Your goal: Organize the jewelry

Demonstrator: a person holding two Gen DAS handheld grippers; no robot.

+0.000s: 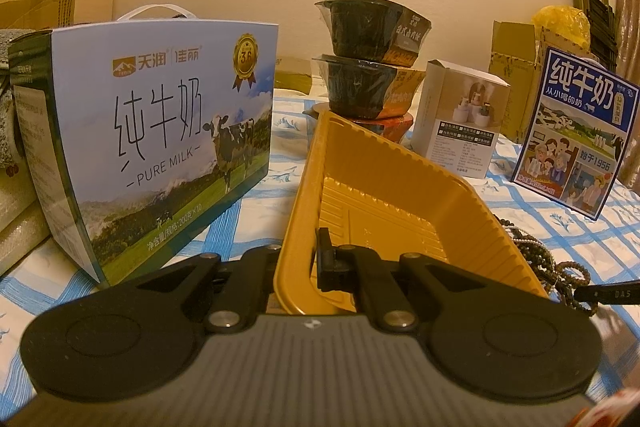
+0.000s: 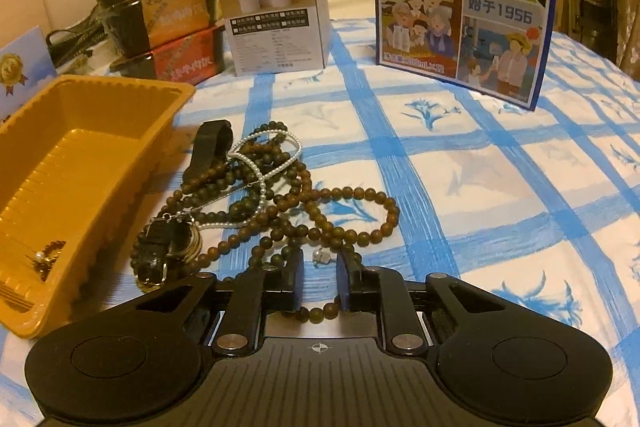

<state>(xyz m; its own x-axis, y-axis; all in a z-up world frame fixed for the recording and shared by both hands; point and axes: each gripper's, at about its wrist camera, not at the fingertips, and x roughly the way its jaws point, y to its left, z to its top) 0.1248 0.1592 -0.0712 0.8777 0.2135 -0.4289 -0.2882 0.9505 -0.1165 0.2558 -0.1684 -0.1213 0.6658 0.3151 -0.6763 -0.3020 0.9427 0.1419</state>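
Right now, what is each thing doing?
Left gripper: shut on the yellow tray's near wall.
Yellow tray: tilted up, one small bead piece inside.
Right gripper: jaws apart over a small silver piece.
Bead necklaces: tangled on the cloth.

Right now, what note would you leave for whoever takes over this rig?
Left hand-held gripper: shut on the near wall of the ribbed yellow plastic tray.
Right hand-held gripper: jaws slightly apart, low over the tangled brown wooden bead strands, nothing clamped.
Done: one small pearl-tipped piece lies in the tray.
Left: the bead strands and thin white pearl strand, beside the tray.
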